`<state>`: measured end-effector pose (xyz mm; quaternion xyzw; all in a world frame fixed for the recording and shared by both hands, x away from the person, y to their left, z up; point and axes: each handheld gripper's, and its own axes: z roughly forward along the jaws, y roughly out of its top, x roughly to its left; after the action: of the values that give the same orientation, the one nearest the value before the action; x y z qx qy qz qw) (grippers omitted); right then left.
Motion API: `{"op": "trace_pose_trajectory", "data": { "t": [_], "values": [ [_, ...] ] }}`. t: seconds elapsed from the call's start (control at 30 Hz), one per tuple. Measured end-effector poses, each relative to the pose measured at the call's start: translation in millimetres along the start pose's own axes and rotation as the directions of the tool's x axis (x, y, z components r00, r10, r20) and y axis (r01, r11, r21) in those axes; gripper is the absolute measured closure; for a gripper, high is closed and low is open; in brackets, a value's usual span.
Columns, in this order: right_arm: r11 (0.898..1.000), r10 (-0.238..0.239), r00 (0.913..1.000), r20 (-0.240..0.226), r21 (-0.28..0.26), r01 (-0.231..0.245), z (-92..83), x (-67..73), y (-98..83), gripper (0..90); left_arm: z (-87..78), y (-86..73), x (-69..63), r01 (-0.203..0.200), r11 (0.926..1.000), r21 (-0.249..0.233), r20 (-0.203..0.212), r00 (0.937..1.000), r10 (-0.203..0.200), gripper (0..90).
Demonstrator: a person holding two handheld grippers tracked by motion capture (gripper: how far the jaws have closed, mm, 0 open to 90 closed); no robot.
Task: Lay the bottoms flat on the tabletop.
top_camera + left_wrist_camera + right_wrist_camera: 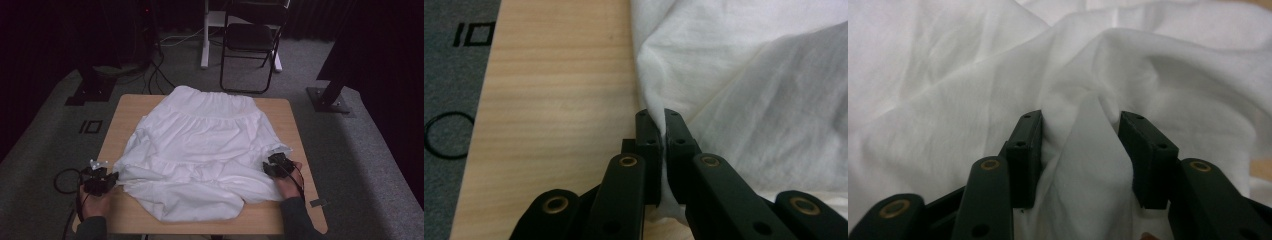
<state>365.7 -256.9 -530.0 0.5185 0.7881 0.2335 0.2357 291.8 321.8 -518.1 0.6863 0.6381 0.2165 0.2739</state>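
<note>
A white tiered garment (200, 145) lies spread over most of the wooden table (120, 115). At its near left edge my left gripper (112, 177) is shut on the cloth; in the left gripper view the jaws (656, 117) pinch a thin hem of the white garment (749, 75) above the bare table (559, 75). My right gripper (272, 162) rests at the garment's near right edge. In the right gripper view its jaws (1080, 122) stand apart with a raised fold of the garment (948, 75) between them, loosely filling the gap.
A black folding chair (250, 40) and a white desk leg (205, 40) stand on grey carpet beyond the table. Black stand bases (90, 92) (327, 100) flank the far corners. Cables (160, 70) run across the floor, and a cable loop (62, 180) lies near left.
</note>
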Motion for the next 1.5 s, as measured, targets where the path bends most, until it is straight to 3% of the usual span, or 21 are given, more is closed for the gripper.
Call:
{"op": "trace_pose_trajectory", "data": {
  "t": [0.17,0.33,0.43,0.57,0.7,0.77,0.8,0.9,1.0,1.17,1.23,1.37,1.5],
  "values": [
    [0.999,0.041,0.9991,0.01,-0.002,-0.041,-14.2,-10.2,-20.3,58.5,-5.3,4.1,-5.1,-0.02,0.9997,-0.015,-0.021,0.9996,0.02,83.7],
    [0.996,0.094,0.9952,0.027,0.007,-0.094,-31.3,-23.6,-43.1,59.0,-7.9,9.3,-7.7,-0.04,0.9992,-0.001,-0.039,0.9984,0.04,87.4],
    [0.994,0.106,0.9939,0.03,0.013,-0.106,-42.4,-27.8,-55.2,61.6,-7.6,6.0,-4.8,-0.027,0.9996,-0.001,-0.041,0.9988,0.027,87.4],
    [0.992,0.106,0.9912,0.079,0.058,-0.111,-55.2,-33.9,-71.6,63.5,-6.5,1.4,-0.4,-0.015,0.9998,0.013,-0.042,0.999,0.016,87.9],
    [0.984,0.151,0.9798,0.132,0.08,-0.162,-68.2,-46.4,-86.6,63.3,-6.7,1.1,2.2,-0.001,0.9999,0.015,-0.056,0.9984,0.002,86.6],
    [0.98,0.156,0.9706,0.184,0.093,-0.175,-72.1,-52.4,-90.9,63.2,-9.8,3.1,2.4,0.008,1.0,-0.001,-0.064,0.9979,-0.008,80.6],
    [0.979,0.171,0.969,0.178,0.082,-0.188,-74.6,-54.9,-91.9,62.5,-12.1,4.7,1.7,0.01,0.9998,-0.016,-0.06,0.9981,-0.011,77.3],
    [0.984,0.172,0.974,0.148,0.014,-0.176,-84.1,-53.8,-88.1,56.0,-20.0,12.1,-3.1,-0.009,0.9978,-0.065,-0.048,0.9988,0.006,68.2],
    [0.989,0.138,0.9831,0.12,-0.066,-0.131,-91.2,-46.4,-77.5,51.4,-25.1,23.7,-10.8,-0.03,0.9941,-0.105,-0.024,0.9993,0.028,60.1],
    [0.982,0.087,0.9931,0.079,-0.175,-0.072,-92.9,-30.9,-55.2,48.3,-18.9,48.1,-30.7,-0.097,0.9862,-0.134,0.004,0.9952,0.098,47.4],
    [0.982,0.066,0.9962,0.056,-0.181,-0.055,-84.9,-26.6,-46.7,47.0,-8.7,57.8,-39.4,-0.132,0.9832,-0.126,0.0,0.9911,0.133,42.6],
    [0.987,0.059,0.9981,0.02,-0.151,-0.055,-58.3,-20.9,-35.0,45.6,16.7,72.6,-50.6,-0.153,0.9838,-0.094,0.022,0.9876,0.156,36.8],
    [0.993,0.054,0.9985,-0.01,-0.1,-0.055,-29.9,-15.4,-30.8,45.0,46.5,73.9,-54.4,-0.158,0.9873,-0.012,0.007,0.9874,0.158,35.6]
  ]
}}
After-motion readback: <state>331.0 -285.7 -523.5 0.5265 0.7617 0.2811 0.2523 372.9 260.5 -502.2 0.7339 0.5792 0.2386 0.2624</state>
